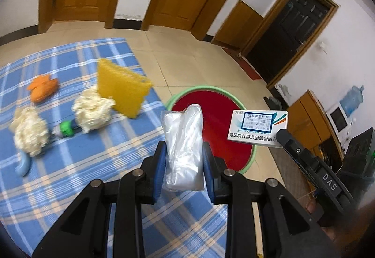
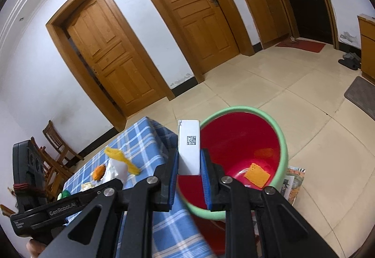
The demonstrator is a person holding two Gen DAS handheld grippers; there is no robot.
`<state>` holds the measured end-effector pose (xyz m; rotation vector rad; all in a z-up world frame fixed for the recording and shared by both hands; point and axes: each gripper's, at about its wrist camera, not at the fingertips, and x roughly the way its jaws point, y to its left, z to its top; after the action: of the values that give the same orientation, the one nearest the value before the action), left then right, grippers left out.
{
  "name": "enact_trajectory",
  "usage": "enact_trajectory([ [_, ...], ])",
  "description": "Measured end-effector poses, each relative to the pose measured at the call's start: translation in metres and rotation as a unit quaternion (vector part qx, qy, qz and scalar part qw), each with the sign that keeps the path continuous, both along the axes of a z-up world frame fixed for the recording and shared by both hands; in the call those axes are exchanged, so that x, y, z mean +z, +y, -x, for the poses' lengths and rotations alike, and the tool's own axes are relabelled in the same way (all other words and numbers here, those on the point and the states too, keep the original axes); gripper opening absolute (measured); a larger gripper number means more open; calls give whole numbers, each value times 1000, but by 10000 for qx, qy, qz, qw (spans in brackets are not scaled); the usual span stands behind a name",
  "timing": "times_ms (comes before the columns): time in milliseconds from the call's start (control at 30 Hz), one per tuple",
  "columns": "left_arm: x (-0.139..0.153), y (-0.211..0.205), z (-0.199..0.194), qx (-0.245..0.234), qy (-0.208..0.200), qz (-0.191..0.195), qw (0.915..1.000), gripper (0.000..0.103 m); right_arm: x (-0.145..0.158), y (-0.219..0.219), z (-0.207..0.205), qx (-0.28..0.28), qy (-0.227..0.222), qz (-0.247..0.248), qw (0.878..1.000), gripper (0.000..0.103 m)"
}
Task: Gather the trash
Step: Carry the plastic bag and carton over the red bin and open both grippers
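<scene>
Right wrist view: red bin point(image 2: 279, 141) with green rim sits on the floor beside the blue plaid table point(image 2: 150, 141), directly ahead of and below the right gripper point(image 2: 189, 159), which is clamped on the upright white box point(image 2: 189, 145). Left gripper point(image 1: 184, 159) is clamped on a crumpled plastic bag point(image 1: 184, 141), bin ahead-right past the table edge. Right looks nearer the bin.

At frame centre, the clear plastic bag point(image 1: 184, 148) looks thin, crinkled and glossy. The small box point(image 1: 257, 128) at right is smooth printed cardboard. The bin point(image 2: 284, 141) is glossy red plastic with a matt green rim. The checked tablecloth point(image 1: 70, 176) at lower left is woven cloth. The doors point(image 2: 192, 7) above are varnished wood.
</scene>
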<state>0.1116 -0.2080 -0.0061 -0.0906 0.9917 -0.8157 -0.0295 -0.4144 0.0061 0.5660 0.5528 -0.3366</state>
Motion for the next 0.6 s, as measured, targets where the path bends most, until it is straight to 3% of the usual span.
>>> enact_trajectory([
  [500, -30, -77, -9, -468, -56, -536, 9974, 30, -24, -41, 9, -366, 206, -231, 9989, 21],
  [600, -35, -86, -8, -457, -104, -743, 9961, 33, -28, -44, 10, -386, 238, -264, 9986, 21],
])
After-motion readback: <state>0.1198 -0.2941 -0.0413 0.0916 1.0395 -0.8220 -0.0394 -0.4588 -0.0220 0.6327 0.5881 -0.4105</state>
